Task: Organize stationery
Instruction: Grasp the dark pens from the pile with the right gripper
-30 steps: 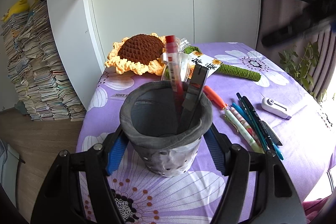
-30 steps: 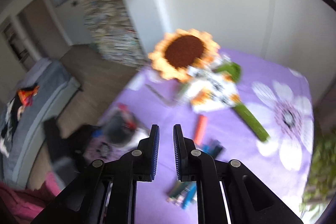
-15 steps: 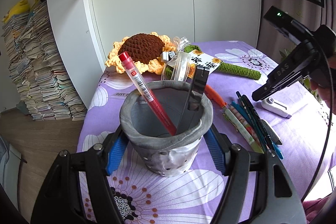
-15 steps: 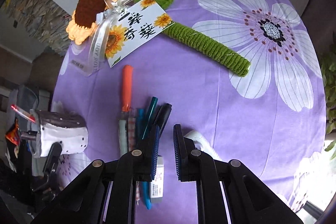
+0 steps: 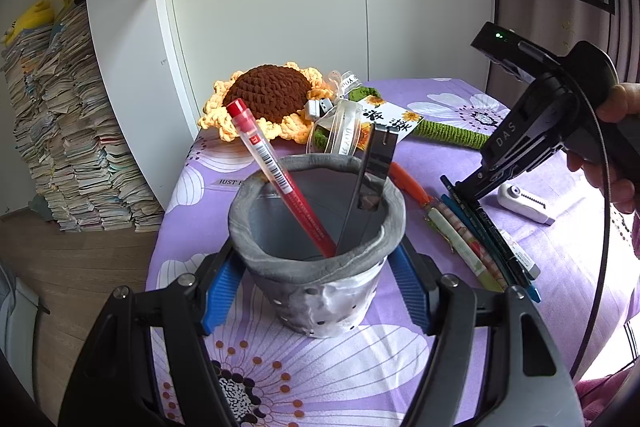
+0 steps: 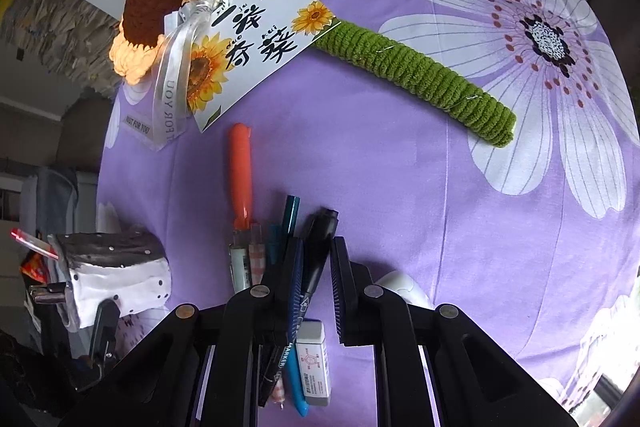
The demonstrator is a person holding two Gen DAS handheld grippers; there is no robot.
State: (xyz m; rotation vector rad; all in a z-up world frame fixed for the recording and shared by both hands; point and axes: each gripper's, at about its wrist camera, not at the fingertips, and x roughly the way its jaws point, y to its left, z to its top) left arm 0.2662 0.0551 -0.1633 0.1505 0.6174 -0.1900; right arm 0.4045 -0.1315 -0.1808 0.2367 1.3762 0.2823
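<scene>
Left wrist view: left gripper point(image 5: 316, 275) fingers clamp grey pen holder point(image 5: 318, 247) at frame centre — red pen point(image 5: 280, 175) leaning inside.

Right wrist view: right gripper point(image 6: 316, 287) fingers parted, straddling black marker point(image 6: 316, 251) among pens lying on purple surface point(image 6: 400, 167), lower centre.

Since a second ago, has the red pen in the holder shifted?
Yes. The red pen stood near-upright beside the black clip then; now it leans left, resting on the left rim of the pen holder, which has stayed put.
</scene>
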